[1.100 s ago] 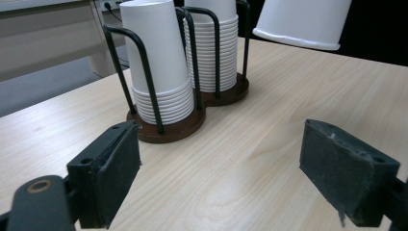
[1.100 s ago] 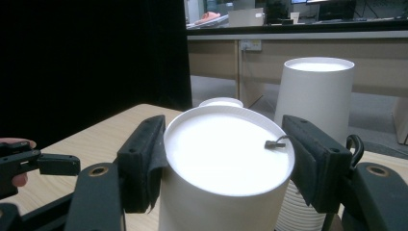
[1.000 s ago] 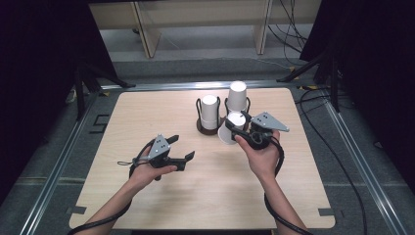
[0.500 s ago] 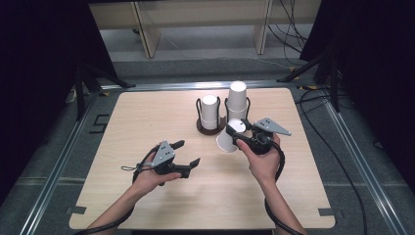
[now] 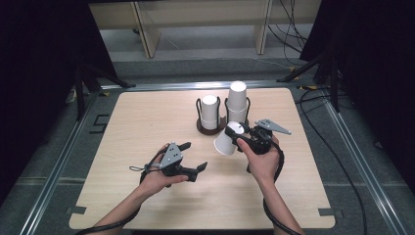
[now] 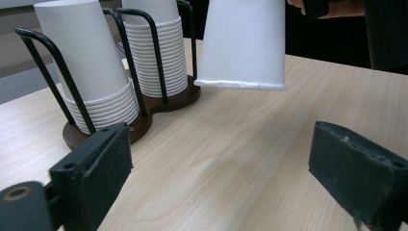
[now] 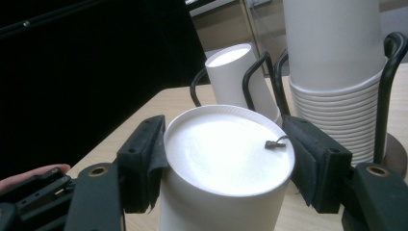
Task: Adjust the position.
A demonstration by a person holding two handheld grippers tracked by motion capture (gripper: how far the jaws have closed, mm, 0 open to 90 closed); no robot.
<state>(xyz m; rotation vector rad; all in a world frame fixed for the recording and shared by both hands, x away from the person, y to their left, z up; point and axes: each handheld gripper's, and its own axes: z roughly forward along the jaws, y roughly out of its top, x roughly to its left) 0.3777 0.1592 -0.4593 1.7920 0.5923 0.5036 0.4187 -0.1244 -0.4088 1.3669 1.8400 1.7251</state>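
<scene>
A single white paper cup (image 5: pixel 225 140) hangs base-up and tilted above the table, with my right gripper (image 5: pixel 235 138) shut on its upper part. In the right gripper view the cup (image 7: pixel 226 159) sits between both pads, its base facing the camera. My left gripper (image 5: pixel 195 156) is open and holds nothing, low over the table to the left of the cup. From the left gripper view the cup (image 6: pixel 243 43) hangs ahead, its rim just above the wood, beyond the left gripper (image 6: pixel 221 178).
A black wire holder on a brown base (image 5: pixel 201 129) stands at the table's middle back, with a shorter cup stack (image 5: pixel 210 111) and a taller cup stack (image 5: pixel 237 102). Metal rails (image 5: pixel 58 176) frame the wooden table (image 5: pixel 147 117). Cables (image 5: pixel 342 161) trail at the right.
My right gripper has carried the cup away from the holder, toward the person and slightly lower. The left gripper has drifted a little toward the front and right.
</scene>
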